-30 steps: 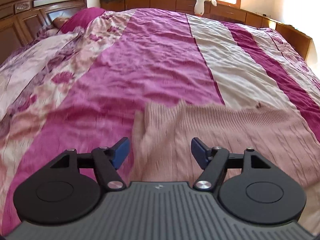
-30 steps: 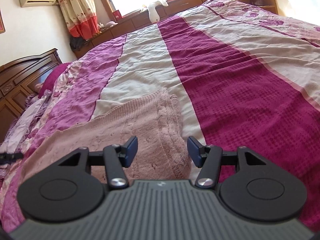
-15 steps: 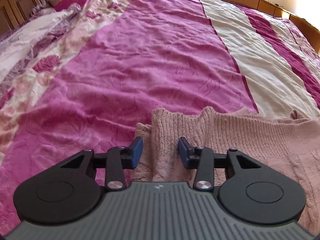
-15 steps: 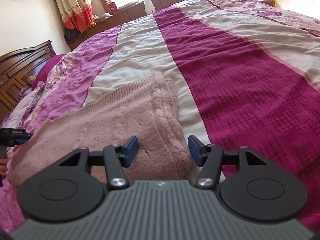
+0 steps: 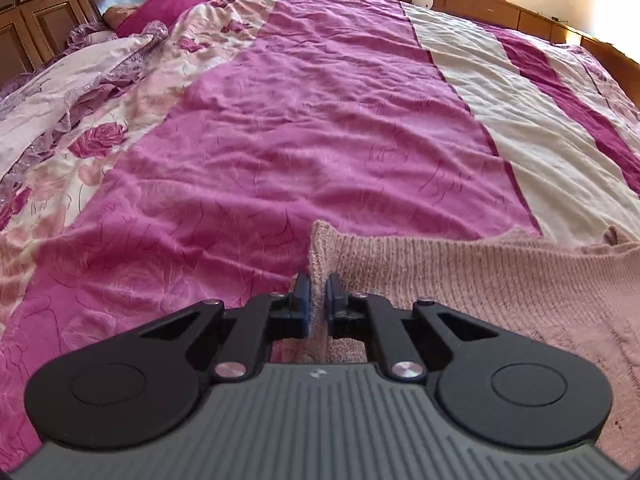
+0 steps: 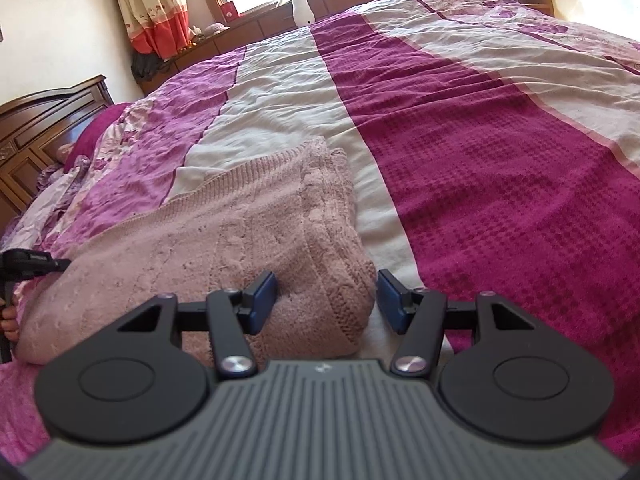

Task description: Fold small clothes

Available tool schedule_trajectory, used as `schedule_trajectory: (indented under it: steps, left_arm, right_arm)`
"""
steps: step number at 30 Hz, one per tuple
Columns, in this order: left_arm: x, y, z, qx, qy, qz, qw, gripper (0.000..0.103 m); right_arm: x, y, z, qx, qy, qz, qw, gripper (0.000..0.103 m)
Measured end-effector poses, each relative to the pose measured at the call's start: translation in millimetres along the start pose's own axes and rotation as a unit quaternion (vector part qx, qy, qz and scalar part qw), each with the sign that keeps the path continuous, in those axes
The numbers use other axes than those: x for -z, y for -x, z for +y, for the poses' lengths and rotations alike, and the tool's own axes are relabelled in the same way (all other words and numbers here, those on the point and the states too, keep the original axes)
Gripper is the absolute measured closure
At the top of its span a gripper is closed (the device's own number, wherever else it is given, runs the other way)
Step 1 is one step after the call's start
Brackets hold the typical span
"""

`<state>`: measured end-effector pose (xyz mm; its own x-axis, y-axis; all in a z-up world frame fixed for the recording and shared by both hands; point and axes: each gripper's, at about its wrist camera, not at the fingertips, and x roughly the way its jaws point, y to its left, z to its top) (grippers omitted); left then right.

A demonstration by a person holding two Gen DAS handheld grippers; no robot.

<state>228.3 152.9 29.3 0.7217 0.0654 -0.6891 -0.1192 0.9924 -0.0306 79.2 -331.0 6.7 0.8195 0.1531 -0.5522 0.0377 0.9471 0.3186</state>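
A pale pink knitted sweater (image 5: 480, 280) lies spread on the bed, also seen in the right wrist view as the sweater (image 6: 224, 240). My left gripper (image 5: 318, 300) is shut on the sweater's left corner, a fold of knit pinched between its blue pads. My right gripper (image 6: 326, 296) is open, its fingers straddling the sweater's near right corner, which bulges up between them. The left gripper (image 6: 28, 264) shows small at the left edge of the right wrist view, at the sweater's other end.
The striped magenta, pink and cream bedspread (image 5: 320, 120) stretches far ahead. A wooden headboard (image 5: 60, 12) and pillows stand at the left. A white plush toy (image 6: 304, 4) sits on the ledge under the window, with curtains (image 6: 148, 4) beside it.
My left gripper closed from open onto the sweater's left corner. My right gripper moved down and forward until its open fingers came around the right corner.
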Motion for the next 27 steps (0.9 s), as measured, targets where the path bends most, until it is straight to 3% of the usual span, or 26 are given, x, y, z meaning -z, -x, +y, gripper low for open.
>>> schedule_trajectory:
  steps: [7,9,11,14,21,25,27]
  left_arm:
    - [3,21,8,0.019,0.029,0.007,0.9994,0.09]
    - [5,36,11,0.03,0.036,0.012,0.9988,0.081]
    - [10,54,12,0.04,0.04,0.014,0.9983,0.058]
    - [21,83,8,0.045,0.03,0.009,0.9985,0.045]
    - [59,131,-11,0.055,0.024,0.026,0.9979,0.039]
    - [83,152,-23,0.039,0.035,0.019,0.9984,0.032]
    - [93,159,-28,0.038,0.043,0.018,0.9982,0.031]
  right_arm:
    - [-2,4,-2,-0.005,-0.01,-0.004,1.0,0.044]
    - [-2,7,-4,-0.008,-0.02,-0.008,1.0,0.044]
    - [-3,10,-7,-0.01,-0.029,-0.01,0.999,0.044]
    - [-4,13,-10,-0.013,-0.039,-0.01,0.999,0.044]
    - [-5,26,-14,-0.021,-0.05,-0.02,0.998,0.044]
    - [-7,31,-19,-0.032,-0.065,-0.022,0.997,0.044]
    - [-9,32,-23,-0.038,-0.077,-0.021,0.996,0.032]
